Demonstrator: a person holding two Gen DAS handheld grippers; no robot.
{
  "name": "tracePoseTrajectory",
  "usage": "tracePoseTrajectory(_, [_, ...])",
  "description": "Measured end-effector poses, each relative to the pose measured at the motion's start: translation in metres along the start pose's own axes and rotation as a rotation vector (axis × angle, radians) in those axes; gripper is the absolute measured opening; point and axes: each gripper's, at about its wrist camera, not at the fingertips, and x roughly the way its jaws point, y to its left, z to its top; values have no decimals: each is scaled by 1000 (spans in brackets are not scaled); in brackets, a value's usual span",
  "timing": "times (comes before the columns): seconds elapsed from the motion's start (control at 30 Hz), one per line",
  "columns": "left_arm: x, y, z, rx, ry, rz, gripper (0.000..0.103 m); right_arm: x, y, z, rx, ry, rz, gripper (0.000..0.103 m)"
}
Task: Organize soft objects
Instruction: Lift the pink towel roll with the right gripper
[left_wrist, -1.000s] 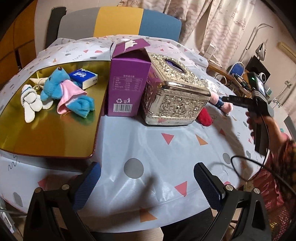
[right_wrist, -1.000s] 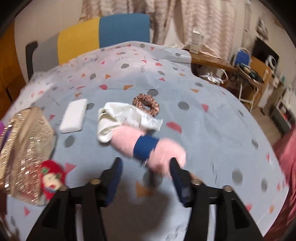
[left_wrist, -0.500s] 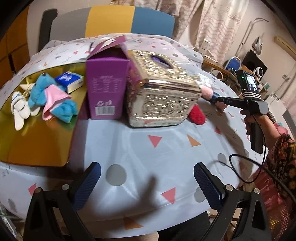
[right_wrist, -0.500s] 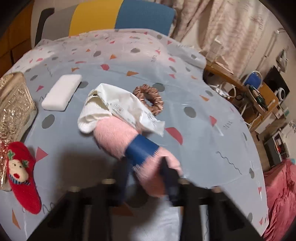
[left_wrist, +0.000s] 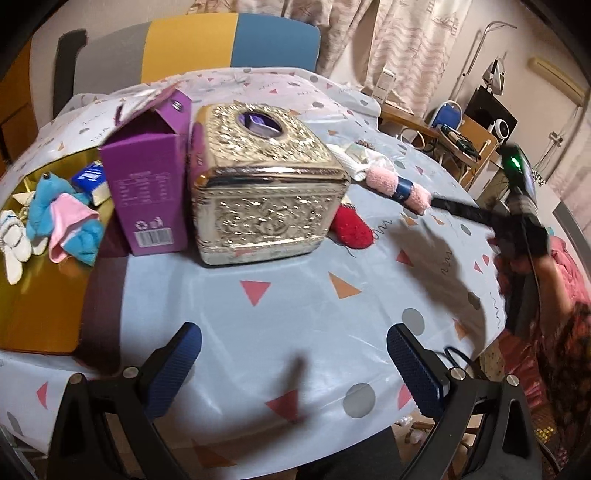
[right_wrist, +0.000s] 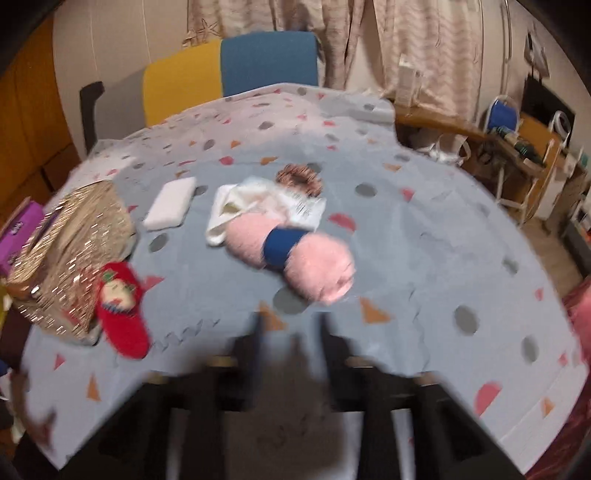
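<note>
Reaching for the pink roll, gold tray waiting on the left

On the gold tray (left_wrist: 40, 295) at far left lie a blue plush (left_wrist: 64, 218) and a white plush (left_wrist: 13, 236); the left gripper (left_wrist: 293, 363) hangs open and empty over the counter (left_wrist: 295, 295). Right of the embossed tissue box (left_wrist: 264, 195) and red Santa sock (right_wrist: 123, 314), the right gripper (right_wrist: 291, 325) is blurred, its fingers apparently parted, just short of the pink towel roll (right_wrist: 291, 251). Next, I judge: close on the roll and carry it to the tray.
</note>
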Motion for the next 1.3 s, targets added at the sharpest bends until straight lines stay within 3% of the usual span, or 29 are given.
tracePoseTrajectory(0.1, [0,-3,3,9,-5,10,101,20,7,25,-100,25,-8,61])
tracePoseTrajectory(0.23, [2,-2,9,4,-10,19,101,68,32,48,-326,129,-86,61])
tracePoseTrajectory(0.37, [6,-4,14,4,-11,18,101,97,45,46,-437,158,-174,61])
tracePoseTrajectory(0.5, [8,-10,17,17,-15,7,101,84,32,43,-307,123,-136,43])
tracePoseTrajectory(0.7, [10,-29,29,35,-23,-25,101,39,11,18,-135,103,-64,42])
tracePoseTrajectory(0.8, [12,-47,50,38,-38,-50,101,17,-14,-3,95,91,-18,42])
tracePoseTrajectory(0.9, [17,-75,77,60,-45,-59,103,3,-31,-21,257,16,50,43])
tracePoseTrajectory(1.13, [65,-135,167,110,-12,-70,103,2,-26,-48,306,-159,35,43])
tracePoseTrajectory(1.3, [135,-137,224,33,64,-77,103,7,-32,-48,332,-179,42,43])
